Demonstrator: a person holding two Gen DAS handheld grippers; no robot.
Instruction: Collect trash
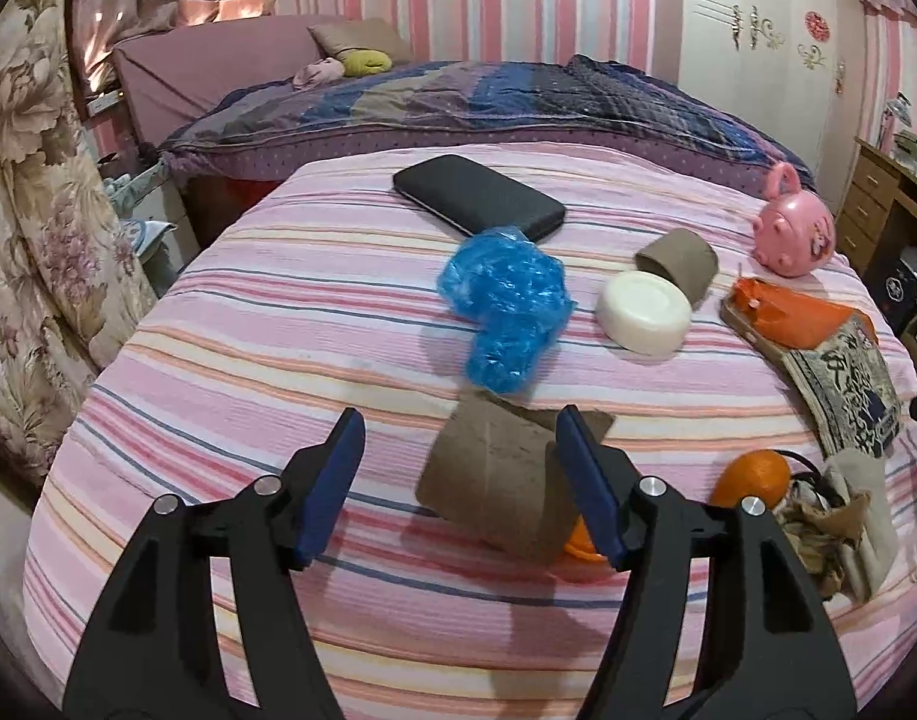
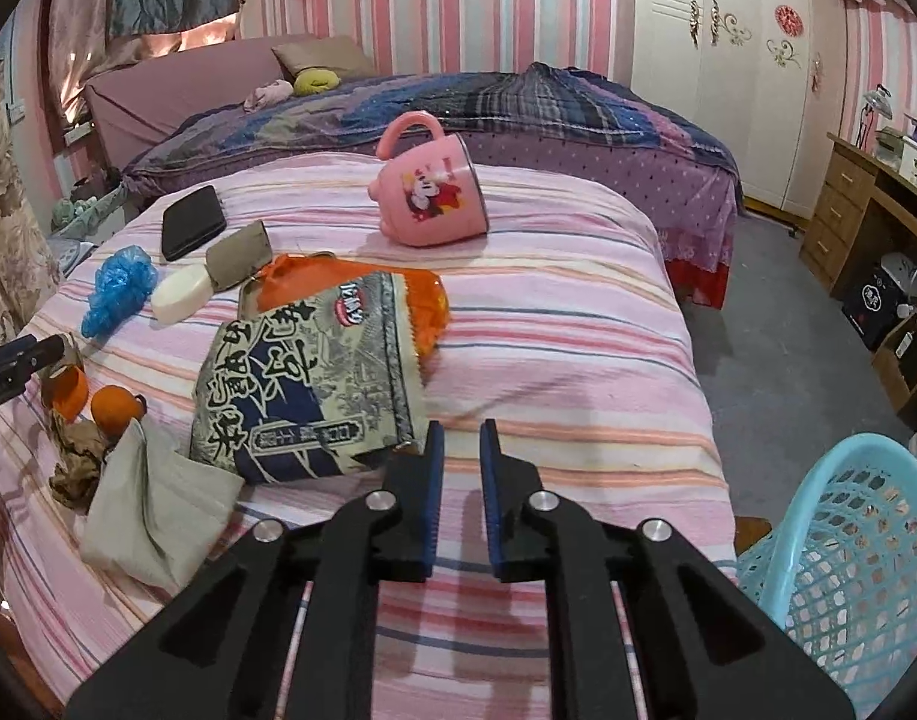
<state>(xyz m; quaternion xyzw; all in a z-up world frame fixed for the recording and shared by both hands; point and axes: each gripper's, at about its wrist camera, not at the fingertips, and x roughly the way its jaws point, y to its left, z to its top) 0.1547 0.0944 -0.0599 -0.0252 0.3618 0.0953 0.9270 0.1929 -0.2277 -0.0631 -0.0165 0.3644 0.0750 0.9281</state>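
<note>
A striped bedspread (image 1: 278, 360) carries scattered trash. My left gripper (image 1: 461, 414) is open around a flat brown cardboard piece (image 1: 494, 480), which leans on the right pad and stands apart from the left pad. Beyond it lie a crumpled blue plastic bag (image 1: 503, 312), a white round puck (image 1: 644, 312) and a brown cardboard tube (image 1: 677, 261). My right gripper (image 2: 463, 425) is shut to a narrow slit with nothing in it, just right of a printed snack bag (image 2: 314, 384) that lies on an orange bag (image 2: 350, 282).
A light blue mesh basket (image 2: 848, 552) stands on the floor at the bed's right corner. A pink mug (image 2: 431, 192) lies on its side. A black case (image 1: 479, 198), an orange fruit (image 1: 752, 477), crumpled brown paper (image 1: 818, 534) and a grey pouch (image 2: 152, 510) are also there.
</note>
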